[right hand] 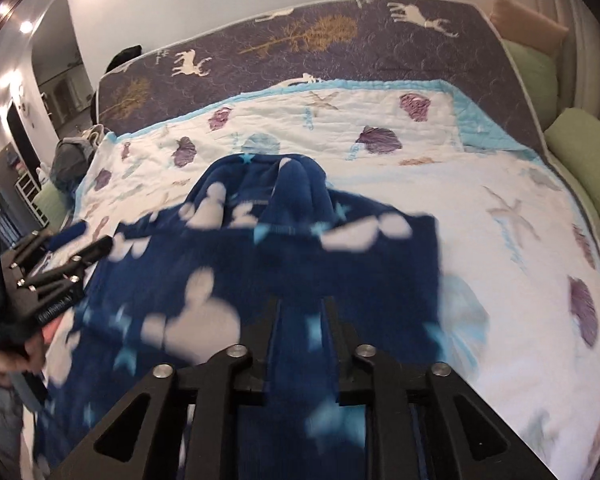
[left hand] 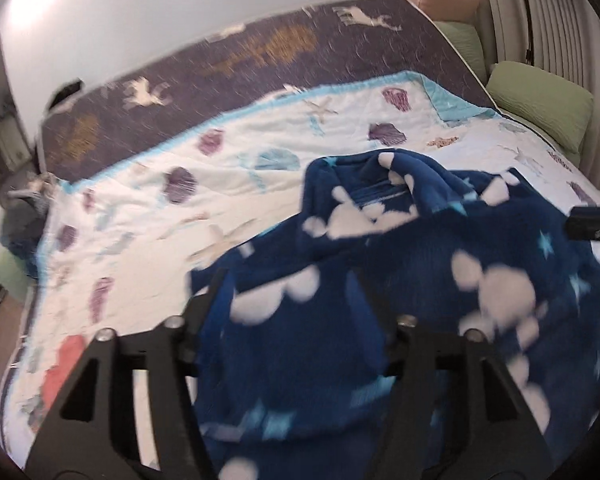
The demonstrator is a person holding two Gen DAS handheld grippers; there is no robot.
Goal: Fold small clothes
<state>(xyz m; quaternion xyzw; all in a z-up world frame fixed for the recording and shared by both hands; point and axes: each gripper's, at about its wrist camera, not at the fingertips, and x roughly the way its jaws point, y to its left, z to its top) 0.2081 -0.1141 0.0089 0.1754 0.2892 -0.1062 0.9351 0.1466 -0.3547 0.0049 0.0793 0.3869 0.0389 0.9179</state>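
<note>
We hold blue fleece garment point(right hand: 260, 264) over quilted bed point(right hand: 480, 208). Right gripper point(right hand: 300, 320) fingers pinch its edge; left gripper point(left hand: 288, 292) fingers straddle bunched cloth, grip unclear. Risk: blurred, fast-moving fabric slips free, fold skews.

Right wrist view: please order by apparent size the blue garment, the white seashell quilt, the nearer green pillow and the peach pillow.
1. white seashell quilt and blue garment: similar area; the garment is nearer, so not ranked.
2. nearer green pillow.
3. peach pillow, smallest, but also farthest and partly hidden.
</note>
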